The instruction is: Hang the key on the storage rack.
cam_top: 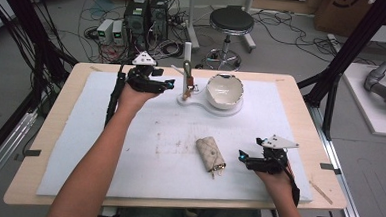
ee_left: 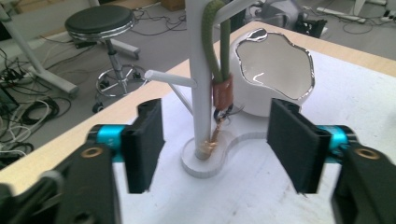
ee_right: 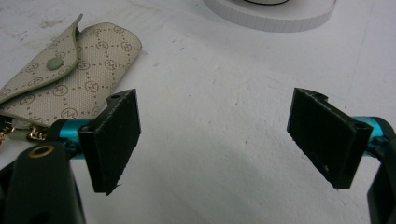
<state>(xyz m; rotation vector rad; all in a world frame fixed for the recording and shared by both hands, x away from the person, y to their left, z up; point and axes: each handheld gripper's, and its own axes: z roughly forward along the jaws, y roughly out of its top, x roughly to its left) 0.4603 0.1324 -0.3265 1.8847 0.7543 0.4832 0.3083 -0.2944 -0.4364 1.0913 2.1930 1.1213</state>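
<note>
1. Two hand-held grippers over a wooden worktop covered by a white foam mat.
2. White stand at the far middle of the mat, with a round base and short pegs; just beside it, on the same base, a white bowl-shaped mirror with a wavy rim.
3. Left hand-held gripper, raised near the stand's left side, jaws wide apart, gripping nothing; stand's post centred between them in the left gripper view.
4. Right hand-held gripper, low at the near right of the mat, jaws wide apart, gripping nothing.
5. Beige patterned key pouch, flat on the mat just left of the right hand-held gripper, flap snapped shut, small gold clasp at its near end.
6. Green cord with brown leather band, hanging from the stand against the post.
</note>
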